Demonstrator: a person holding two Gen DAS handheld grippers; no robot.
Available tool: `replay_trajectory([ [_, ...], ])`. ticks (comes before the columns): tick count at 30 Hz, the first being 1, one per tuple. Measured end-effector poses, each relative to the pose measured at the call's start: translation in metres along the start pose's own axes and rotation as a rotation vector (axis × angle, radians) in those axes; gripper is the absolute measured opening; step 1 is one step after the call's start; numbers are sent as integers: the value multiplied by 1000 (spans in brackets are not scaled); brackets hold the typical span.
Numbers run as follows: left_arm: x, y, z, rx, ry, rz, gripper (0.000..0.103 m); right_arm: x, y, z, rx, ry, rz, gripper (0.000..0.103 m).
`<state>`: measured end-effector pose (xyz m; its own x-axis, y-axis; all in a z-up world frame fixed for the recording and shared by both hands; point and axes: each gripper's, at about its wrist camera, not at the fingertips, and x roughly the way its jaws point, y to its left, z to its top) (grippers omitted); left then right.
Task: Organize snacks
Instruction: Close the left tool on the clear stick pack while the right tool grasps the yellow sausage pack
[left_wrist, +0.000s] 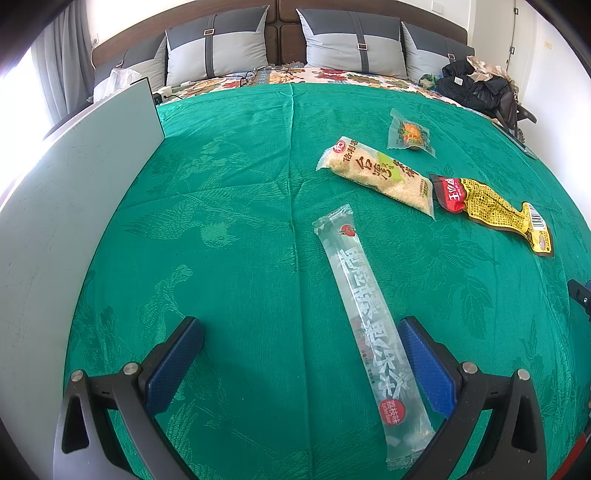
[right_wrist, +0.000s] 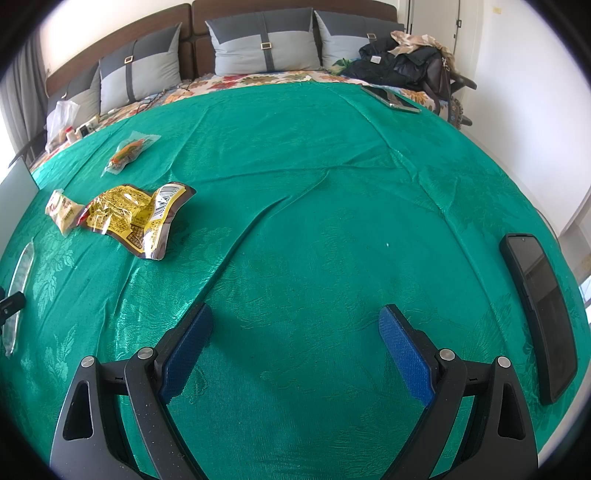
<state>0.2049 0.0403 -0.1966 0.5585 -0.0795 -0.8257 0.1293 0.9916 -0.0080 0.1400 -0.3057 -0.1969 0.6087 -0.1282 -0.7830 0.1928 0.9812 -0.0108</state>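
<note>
Four snacks are seen scattered on the green cloth (left_wrist: 229, 192): a clear jelly stick (left_wrist: 364, 317), a rice-cracker pack (left_wrist: 376, 177), a yellow pouch (left_wrist: 491, 206) and a small orange packet (left_wrist: 409, 133). The left gripper (left_wrist: 301, 354) is held with jaws wide, the stick's near end lying just inside its right pad. The right gripper (right_wrist: 295, 343) is likewise spread over bare cloth. A centred, low pinch across the slippery stick is judged best.
</note>
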Motion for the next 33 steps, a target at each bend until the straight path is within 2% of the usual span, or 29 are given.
replay_trajectory([
  [10,-2,0,0,9,8,-9,103,0,2,0,-1,2,2,95],
  [13,-1,2,7,58,93,-39,103,1,2,3,-25,19,22,95],
  [15,1,3,14,55,175,-39,102,4,4,19,-93,97,50,91],
  [16,1,3,16,59,193,-45,97,0,7,31,-115,94,55,91],
  [17,-1,0,18,73,191,-50,84,-9,11,43,-143,54,75,91],
  [18,-4,-4,19,94,185,-53,77,-18,19,57,-184,12,104,92],
  [19,-6,-9,21,111,182,-69,60,-25,31,71,-235,-13,142,93],
  [20,-7,-15,22,129,181,-79,43,-27,47,84,-296,-13,182,93],
  [22,-10,-25,22,161,177,-89,23,-19,90,100,-450,65,254,93],
  [24,-14,-28,18,161,171,-113,19,-1,132,100,-614,142,258,93],
  [26,-20,-23,11,125,168,-151,18,23,161,95,-718,184,230,91],
  [29,-31,-6,-4,54,170,-216,18,62,174,88,-688,311,205,90],
  [30,-34,-2,-9,45,171,-224,18,63,172,91,-635,301,244,87],
  [31,-38,0,-14,41,168,-231,18,63,168,93,-580,311,279,60],
  [32,-40,2,-18,39,166,-240,18,63,164,95,-547,326,274,47],
  [33,-42,3,-20,37,164,-250,18,60,161,97,-546,346,253,45],
])
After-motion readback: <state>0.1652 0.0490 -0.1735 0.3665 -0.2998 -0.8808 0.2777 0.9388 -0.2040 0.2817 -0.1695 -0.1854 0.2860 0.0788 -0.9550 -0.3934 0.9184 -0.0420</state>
